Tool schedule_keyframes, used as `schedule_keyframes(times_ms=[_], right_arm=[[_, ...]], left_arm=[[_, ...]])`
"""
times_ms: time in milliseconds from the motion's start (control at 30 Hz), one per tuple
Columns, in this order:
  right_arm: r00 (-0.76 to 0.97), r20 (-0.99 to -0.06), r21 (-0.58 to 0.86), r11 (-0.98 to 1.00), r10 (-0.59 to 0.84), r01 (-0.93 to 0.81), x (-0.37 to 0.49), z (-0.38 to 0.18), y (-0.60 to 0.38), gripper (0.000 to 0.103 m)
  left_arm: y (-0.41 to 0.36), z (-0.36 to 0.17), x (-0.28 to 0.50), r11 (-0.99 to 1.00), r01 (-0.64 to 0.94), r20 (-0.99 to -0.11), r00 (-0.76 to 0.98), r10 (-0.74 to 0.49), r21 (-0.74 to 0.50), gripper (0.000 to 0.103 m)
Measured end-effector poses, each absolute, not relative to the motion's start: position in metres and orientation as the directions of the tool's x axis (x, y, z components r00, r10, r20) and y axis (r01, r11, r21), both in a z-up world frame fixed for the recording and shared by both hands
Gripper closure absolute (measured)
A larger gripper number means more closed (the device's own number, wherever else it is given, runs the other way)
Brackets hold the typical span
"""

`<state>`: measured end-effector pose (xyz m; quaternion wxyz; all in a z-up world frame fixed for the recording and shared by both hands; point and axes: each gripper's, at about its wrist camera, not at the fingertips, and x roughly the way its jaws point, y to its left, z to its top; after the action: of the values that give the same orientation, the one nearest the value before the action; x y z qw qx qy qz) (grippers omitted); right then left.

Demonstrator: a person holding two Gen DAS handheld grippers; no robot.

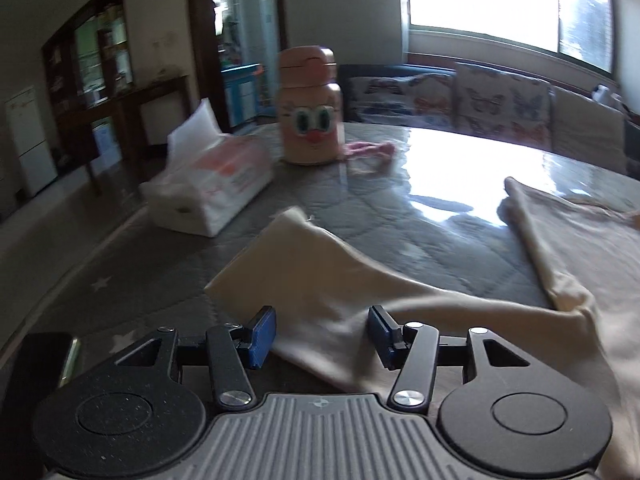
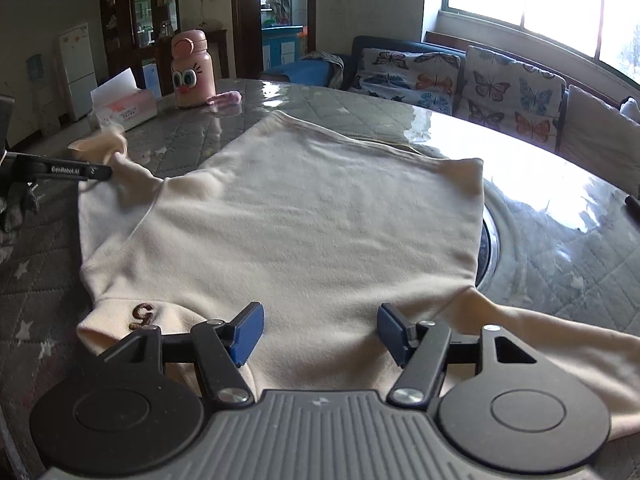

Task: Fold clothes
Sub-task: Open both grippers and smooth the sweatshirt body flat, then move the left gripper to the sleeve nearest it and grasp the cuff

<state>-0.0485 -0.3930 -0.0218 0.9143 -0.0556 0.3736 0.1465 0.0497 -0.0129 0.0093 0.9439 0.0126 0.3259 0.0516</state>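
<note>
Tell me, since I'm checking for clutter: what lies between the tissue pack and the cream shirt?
Only bare quilted table cover lies between the tissue pack and the cream shirt, as the right wrist view shows.

Cream shirt; pink bottle; grey quilted tablecloth; butterfly-print cushions.

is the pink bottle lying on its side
No, the pink bottle stands upright on the table beside the tissue pack.

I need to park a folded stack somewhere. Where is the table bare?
Bare quilted surface lies beyond the cream garment, toward the sofa, and on its right by the glossy patch. The far left is crowded: tissue pack, pink bottle, pink cloth.
</note>
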Motion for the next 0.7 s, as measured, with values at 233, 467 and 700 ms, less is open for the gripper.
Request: schedule_keyframes(times_ms=[233,467,700], right_arm=[[0.677,-0.698,0.01,0.949,0.232,-0.315,-0.047,-0.022,-0.393,0.036],[0.674,-0.698,0.013,0.945,0.242,-0.326,-0.047,-0.02,-0.389,0.035],[0.674,-0.696,0.008,0.942,0.245,-0.335,-0.051,-0.018,-0.387,0.033]], left_arm=[[-0.006,0.02,0.05,0.987,-0.149,-0.616,0.773,0.149,0.052,0.049],[-0.059,0.02,0.038,0.994,0.082,-0.604,0.797,-0.024,0.068,0.049],[-0.069,0.013,0.047,0.99,0.095,-0.618,0.786,-0.008,0.108,0.048]])
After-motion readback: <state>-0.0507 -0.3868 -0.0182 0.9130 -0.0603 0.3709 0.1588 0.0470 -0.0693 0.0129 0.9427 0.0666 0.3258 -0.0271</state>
